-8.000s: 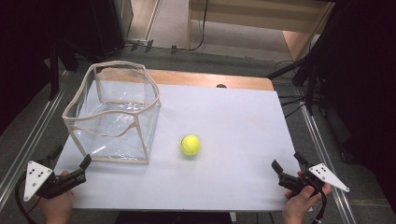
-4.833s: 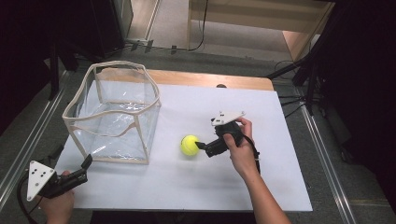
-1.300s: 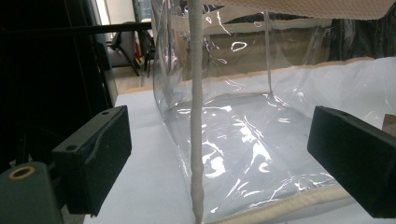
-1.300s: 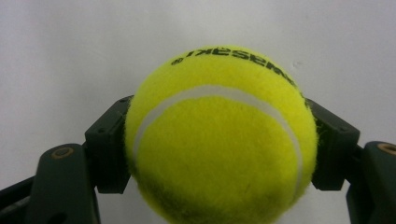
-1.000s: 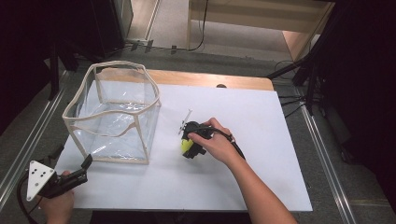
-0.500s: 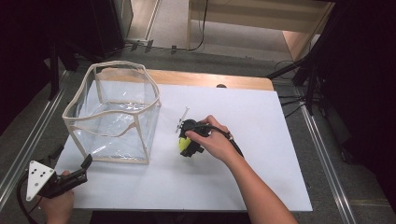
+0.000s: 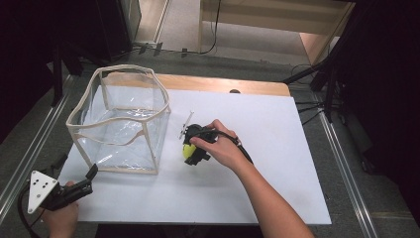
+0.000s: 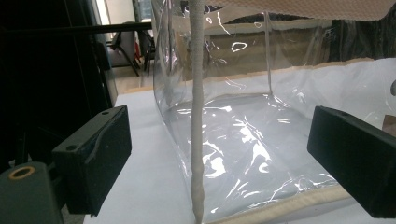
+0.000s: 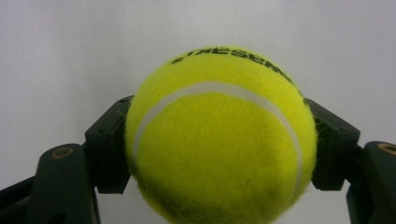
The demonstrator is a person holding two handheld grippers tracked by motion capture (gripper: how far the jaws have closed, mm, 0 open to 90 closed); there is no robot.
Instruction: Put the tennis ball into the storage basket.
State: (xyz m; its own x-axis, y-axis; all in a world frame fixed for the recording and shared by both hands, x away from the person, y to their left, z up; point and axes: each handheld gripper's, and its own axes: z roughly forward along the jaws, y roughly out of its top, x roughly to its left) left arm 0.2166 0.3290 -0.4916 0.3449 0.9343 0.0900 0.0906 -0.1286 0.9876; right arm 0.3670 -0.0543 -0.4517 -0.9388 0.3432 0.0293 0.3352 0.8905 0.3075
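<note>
Tennis ball (image 9: 219,140) being squeezed by right gripper (image 7: 194,148) over white table (image 7: 277,163), left gripper (image 7: 74,187) gaping wide beside clear bag (image 7: 121,119), dark room surrounding.

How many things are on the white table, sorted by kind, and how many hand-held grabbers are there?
Yellow tennis ball: 1, clamped in the right gripper
Clear plastic bag with cream trim: 1, standing open on the white table
Grippers: 2, the right one and the left gripper, whose jaws stand open at the table's near left corner
Total: 4
</note>
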